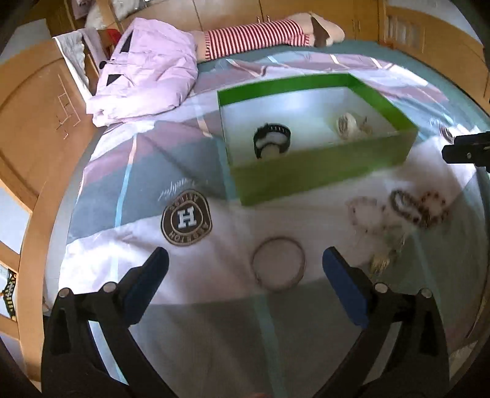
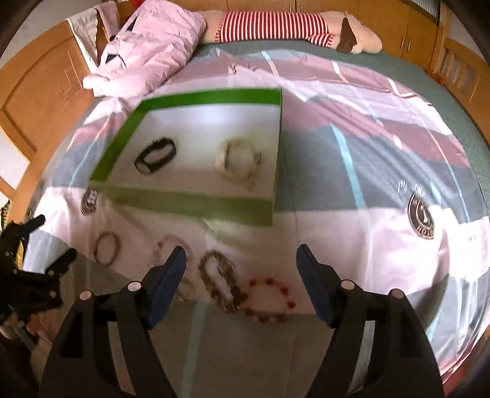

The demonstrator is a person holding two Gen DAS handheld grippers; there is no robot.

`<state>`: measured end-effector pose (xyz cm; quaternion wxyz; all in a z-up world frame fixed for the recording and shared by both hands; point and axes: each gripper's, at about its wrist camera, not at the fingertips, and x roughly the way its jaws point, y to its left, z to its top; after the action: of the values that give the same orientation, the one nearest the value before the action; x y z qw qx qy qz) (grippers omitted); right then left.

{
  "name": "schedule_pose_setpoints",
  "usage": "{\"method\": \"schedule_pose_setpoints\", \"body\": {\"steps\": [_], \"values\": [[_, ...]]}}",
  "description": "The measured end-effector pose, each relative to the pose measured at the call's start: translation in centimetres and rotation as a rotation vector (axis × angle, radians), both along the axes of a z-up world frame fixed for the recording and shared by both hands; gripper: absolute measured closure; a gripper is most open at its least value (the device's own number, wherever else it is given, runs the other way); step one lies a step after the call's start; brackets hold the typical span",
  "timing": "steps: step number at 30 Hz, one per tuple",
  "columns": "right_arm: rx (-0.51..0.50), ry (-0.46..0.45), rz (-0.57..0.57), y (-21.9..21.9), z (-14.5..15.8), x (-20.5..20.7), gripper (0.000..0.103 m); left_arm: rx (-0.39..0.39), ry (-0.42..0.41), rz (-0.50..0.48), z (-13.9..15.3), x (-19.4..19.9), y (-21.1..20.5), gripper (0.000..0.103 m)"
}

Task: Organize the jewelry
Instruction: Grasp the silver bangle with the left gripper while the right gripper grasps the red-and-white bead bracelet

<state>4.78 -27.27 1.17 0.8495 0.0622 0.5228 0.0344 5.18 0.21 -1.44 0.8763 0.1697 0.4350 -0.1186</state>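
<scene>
A green box (image 1: 318, 173) (image 2: 190, 203) sits on the bed and holds a black band (image 1: 272, 141) (image 2: 156, 155) and a pale bracelet (image 1: 347, 125) (image 2: 237, 159). My left gripper (image 1: 245, 269) is open above the sheet, with a thin round bangle (image 1: 278, 263) (image 2: 106, 247) between its fingers. Several beaded bracelets (image 1: 410, 208) lie to its right. My right gripper (image 2: 242, 269) is open over a brown beaded bracelet (image 2: 220, 281) and a red beaded bracelet (image 2: 269, 300). A pink bracelet (image 2: 171, 245) lies by its left finger.
The bed (image 2: 382, 159) has a patchwork cover with round logo patches (image 1: 186, 218). A crumpled lilac duvet (image 1: 144, 70) and a striped plush toy (image 2: 291, 26) lie at the far end. Wooden cupboards (image 1: 33, 116) surround the bed.
</scene>
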Motion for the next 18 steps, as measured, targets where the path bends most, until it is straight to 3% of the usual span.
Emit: {"method": "schedule_pose_setpoints", "body": {"steps": [4,6,9,11,14,16,18], "values": [[0.019,-0.001,-0.005,-1.1,-2.7,-1.3,0.028,-0.002,0.03,0.04,-0.7,-0.2,0.9,0.002],[0.017,0.046,-0.023,-1.9,-4.4,-1.5,0.028,0.012,0.057,0.102,-1.8,0.4,1.9,0.002],[0.004,0.085,-0.005,-2.5,-5.9,-1.5,0.028,-0.027,0.105,0.168,-2.8,1.1,3.6,0.002],[-0.012,0.109,-0.002,-2.8,-6.6,-1.5,0.028,-0.062,0.13,0.186,-3.2,1.6,4.4,0.002],[0.008,0.147,-0.006,-3.3,-7.5,-1.5,0.028,-0.052,0.153,0.221,-3.9,2.5,5.0,0.002],[0.02,0.173,-0.011,-3.5,-8.0,-1.4,0.028,-0.11,0.225,0.25,-4.3,3.8,5.5,0.002],[0.106,0.219,-0.009,-3.9,-8.6,-0.7,0.028,-0.185,0.276,0.251,-3.8,5.1,5.6,0.002]]}}
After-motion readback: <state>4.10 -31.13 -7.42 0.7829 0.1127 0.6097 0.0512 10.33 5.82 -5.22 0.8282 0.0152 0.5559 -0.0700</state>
